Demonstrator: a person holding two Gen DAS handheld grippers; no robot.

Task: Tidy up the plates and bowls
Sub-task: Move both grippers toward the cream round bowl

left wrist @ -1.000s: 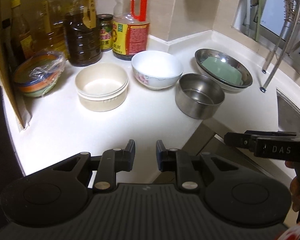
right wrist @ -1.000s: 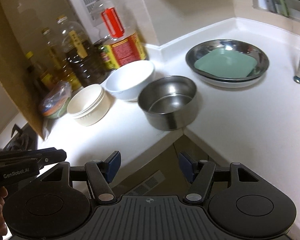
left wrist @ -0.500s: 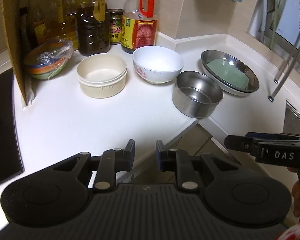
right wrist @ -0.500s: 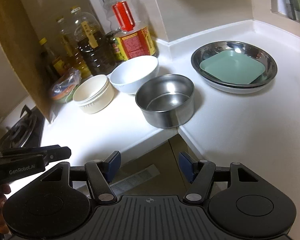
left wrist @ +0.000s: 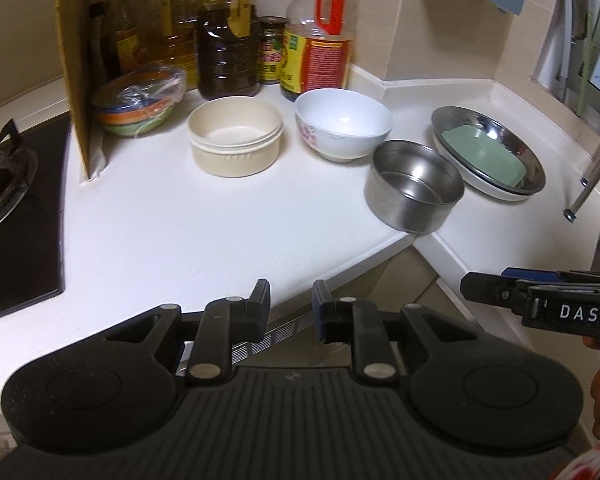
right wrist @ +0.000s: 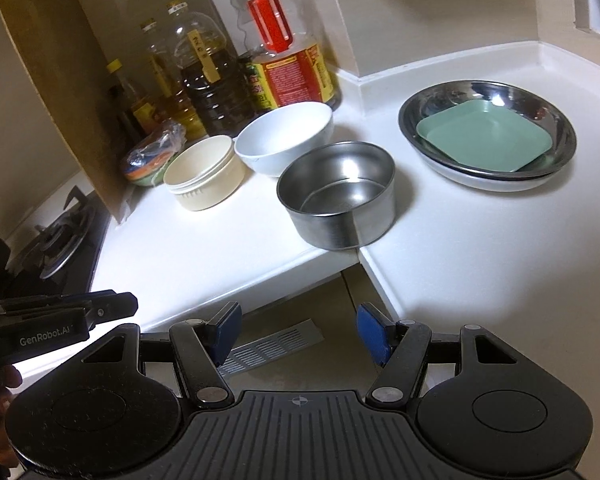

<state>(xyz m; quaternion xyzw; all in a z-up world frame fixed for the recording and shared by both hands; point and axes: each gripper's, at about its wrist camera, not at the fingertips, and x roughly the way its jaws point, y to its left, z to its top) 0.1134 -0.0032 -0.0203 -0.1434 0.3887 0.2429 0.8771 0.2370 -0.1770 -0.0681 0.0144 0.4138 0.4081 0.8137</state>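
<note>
Stainless steel is seen twice on the white table (left wrist: 204,232): a straight-walled steel bowl (right wrist: 336,194) stands right at the inner corner of the edge, and at about two o'clock from it, near but apart, a wide steel dish (right wrist: 488,128) is stacked on a white plate (right wrist: 496,183) with a green square plate (right wrist: 484,136) lying inside it. At ten o'clock from the steel bowl a white bowl (right wrist: 284,138) is set, and just beside that a cream tub (right wrist: 204,172); oil bottles (right wrist: 208,72) are lined up behind them.

Nothing is held. The left tool (left wrist: 291,307) is kept nearly pressed together, only a narrow gap being left and nothing in it; the right tool (right wrist: 298,334) is spread and empty. Both are held short of the table edge and pointed down toward the dishes.

The plates appear already stacked, so the step in hand is judged to be the approach to the loose bowls. For the next move, one tool would need to be carried forward over the edge, its jaws set astride a bowl rim. The left tool would have to be widened first. The steel bowl, so close to the edge, is best lifted, not pushed.
</note>
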